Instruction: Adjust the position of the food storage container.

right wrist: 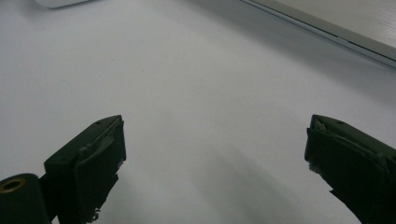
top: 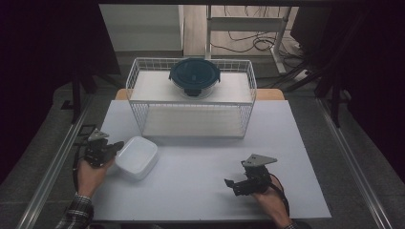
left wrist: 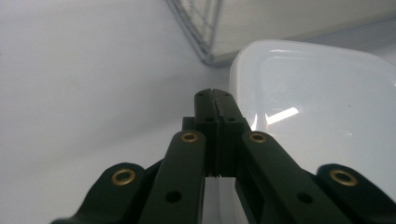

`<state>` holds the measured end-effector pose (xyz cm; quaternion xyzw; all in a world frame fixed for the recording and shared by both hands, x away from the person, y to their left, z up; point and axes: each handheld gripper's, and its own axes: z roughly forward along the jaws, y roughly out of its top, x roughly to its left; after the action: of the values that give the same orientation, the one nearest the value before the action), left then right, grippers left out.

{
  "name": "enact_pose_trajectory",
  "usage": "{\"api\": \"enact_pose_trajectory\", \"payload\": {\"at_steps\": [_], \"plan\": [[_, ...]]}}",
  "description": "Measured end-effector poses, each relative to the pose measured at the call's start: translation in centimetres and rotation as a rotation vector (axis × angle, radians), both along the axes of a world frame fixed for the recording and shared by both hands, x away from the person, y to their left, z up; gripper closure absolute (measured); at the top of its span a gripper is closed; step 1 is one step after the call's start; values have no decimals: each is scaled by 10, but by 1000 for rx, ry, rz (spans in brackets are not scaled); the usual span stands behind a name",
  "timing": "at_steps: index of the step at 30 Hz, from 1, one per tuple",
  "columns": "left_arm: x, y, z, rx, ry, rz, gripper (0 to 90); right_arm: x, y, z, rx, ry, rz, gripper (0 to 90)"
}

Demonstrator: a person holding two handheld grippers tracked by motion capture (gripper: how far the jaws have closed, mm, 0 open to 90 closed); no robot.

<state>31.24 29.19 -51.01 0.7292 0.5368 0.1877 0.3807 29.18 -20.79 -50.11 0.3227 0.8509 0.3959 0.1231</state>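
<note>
- We found our left gripper [top: 113, 147] at the left side of the table [top: 200, 191], its tips right at the near-left edge of the white lid [top: 137, 157].
- In the left gripper view its jaws stood pressed together, pad against pad, with nothing visible between them; the tips sat just beside the rim of the white lid [left wrist: 317, 112], and we could not tell whether they touched it.
- So we judged that the lid was not gripped at that moment: the closed tips looked better placed to nudge or slide it than to lift it.
- The lid lay flat on the table, in front of the wire basket [top: 191, 98] and near its left corner, apart from the basket itself.
- A round container with a dark lid [top: 195, 76] sat on the basket's upper shelf, untouched by either gripper.
- Our right gripper [top: 230, 183] rested low at the right of the table, well apart from the white lid; in the right gripper view its jaws stood wide apart over bare tabletop [right wrist: 205, 93], holding nothing.
- We reckoned the work was at an early stage: the lid had been reached but not taken up, and moving it anywhere remained to be done.
</note>
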Motion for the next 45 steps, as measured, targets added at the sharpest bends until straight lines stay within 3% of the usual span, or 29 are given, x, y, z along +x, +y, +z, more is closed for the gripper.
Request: {"api": "enact_pose_trajectory", "payload": {"at_steps": [8,15,23,28,30,32,38,40,43,45], "plan": [[-12,-38,0,-18,-4,-65,900,-1,0,-1,0,2,4,50],[-23,-74,3,23,-16,-146,900,-2,1,-1,-9,1,9,50],[-29,-97,3,3,-17,-200,900,-2,1,-1,-7,2,4,50],[-31,-104,4,4,-18,-235,900,-1,1,-2,0,4,-1,51],[-33,-100,7,14,-31,-221,900,-1,1,-1,3,-2,-6,53],[-38,-94,8,-4,-39,-199,900,-2,1,-1,8,-6,-8,46],[-71,-83,4,-18,-29,-179,900,-3,8,2,13,-53,-6,0],[-82,-82,2,-17,-16,-185,899,-2,10,4,15,-61,-36,0],[-97,-87,-1,-11,-2,-211,890,0,13,6,27,-36,-93,0],[-103,-92,-3,7,8,-227,890,3,15,6,33,1,-73,38]]}}
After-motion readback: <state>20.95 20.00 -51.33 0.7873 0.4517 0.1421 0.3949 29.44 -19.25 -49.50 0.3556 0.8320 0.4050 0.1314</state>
